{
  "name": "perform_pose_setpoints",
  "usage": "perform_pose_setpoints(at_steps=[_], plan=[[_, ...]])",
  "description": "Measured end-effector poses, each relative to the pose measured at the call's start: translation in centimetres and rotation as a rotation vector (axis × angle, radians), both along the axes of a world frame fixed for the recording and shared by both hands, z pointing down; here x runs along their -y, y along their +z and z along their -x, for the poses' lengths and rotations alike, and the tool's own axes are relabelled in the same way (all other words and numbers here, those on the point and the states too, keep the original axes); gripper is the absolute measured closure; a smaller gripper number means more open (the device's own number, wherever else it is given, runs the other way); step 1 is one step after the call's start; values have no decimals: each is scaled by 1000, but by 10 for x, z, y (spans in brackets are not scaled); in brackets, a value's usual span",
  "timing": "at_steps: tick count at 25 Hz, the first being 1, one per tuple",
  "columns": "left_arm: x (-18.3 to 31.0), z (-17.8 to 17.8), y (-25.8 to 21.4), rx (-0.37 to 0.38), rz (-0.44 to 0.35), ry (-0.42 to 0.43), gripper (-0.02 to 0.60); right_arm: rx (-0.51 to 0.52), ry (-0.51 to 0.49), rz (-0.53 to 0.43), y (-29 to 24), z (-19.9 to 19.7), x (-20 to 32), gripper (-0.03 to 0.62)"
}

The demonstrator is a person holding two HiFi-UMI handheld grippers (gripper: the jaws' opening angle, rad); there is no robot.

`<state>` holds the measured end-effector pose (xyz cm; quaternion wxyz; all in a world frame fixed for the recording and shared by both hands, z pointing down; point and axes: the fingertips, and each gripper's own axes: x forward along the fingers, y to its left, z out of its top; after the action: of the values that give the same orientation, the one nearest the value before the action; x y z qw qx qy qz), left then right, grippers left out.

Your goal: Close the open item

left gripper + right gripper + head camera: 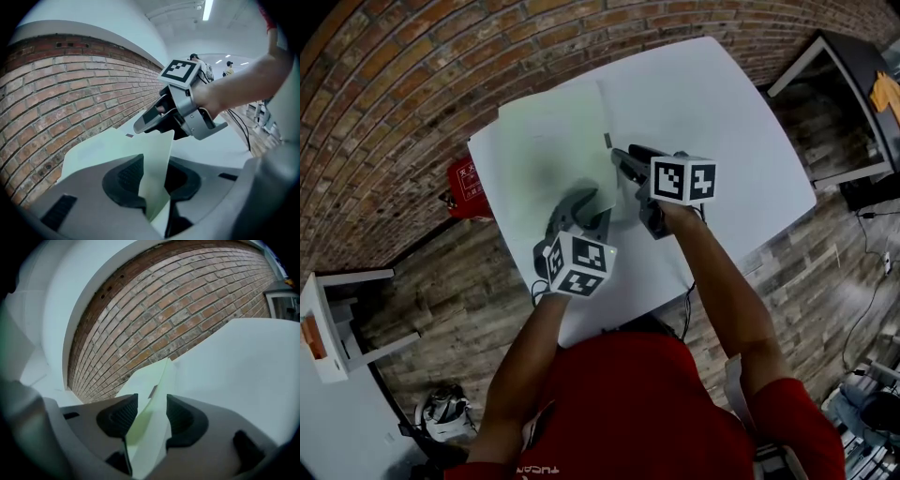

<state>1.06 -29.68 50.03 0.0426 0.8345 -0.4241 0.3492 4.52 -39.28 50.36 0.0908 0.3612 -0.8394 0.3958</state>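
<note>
Left gripper (pixel 157 183) and right gripper (pixel 151 418) both gape round the raised flap (pixel 157 154), gripping nothing. Advised: pinch it first, then lower it evenly onto the folder (pixel 546 141), upper left.

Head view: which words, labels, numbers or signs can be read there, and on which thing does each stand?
No text can be read.
Red box at the left: white print, too small to read.
Red shirt: white letters at the lower edge, blurred.
Cube on the left gripper, cube on the right gripper: square markers only, no words.
Pale green folder: no print visible.
</note>
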Motion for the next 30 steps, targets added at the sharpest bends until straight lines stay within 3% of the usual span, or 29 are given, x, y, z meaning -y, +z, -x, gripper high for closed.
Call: perform_pose_setpoints(at_steps=[15, 24, 30], plan=[[-1, -3, 7, 34, 43, 23, 477, -344, -143, -97, 15, 28, 38, 401], [-1, -2, 6, 31, 48, 36, 471, -433, -189, -138, 20, 33, 42, 401], [-6, -7, 5, 33, 59, 84, 418, -443, -195, -138, 21, 33, 42, 400]])
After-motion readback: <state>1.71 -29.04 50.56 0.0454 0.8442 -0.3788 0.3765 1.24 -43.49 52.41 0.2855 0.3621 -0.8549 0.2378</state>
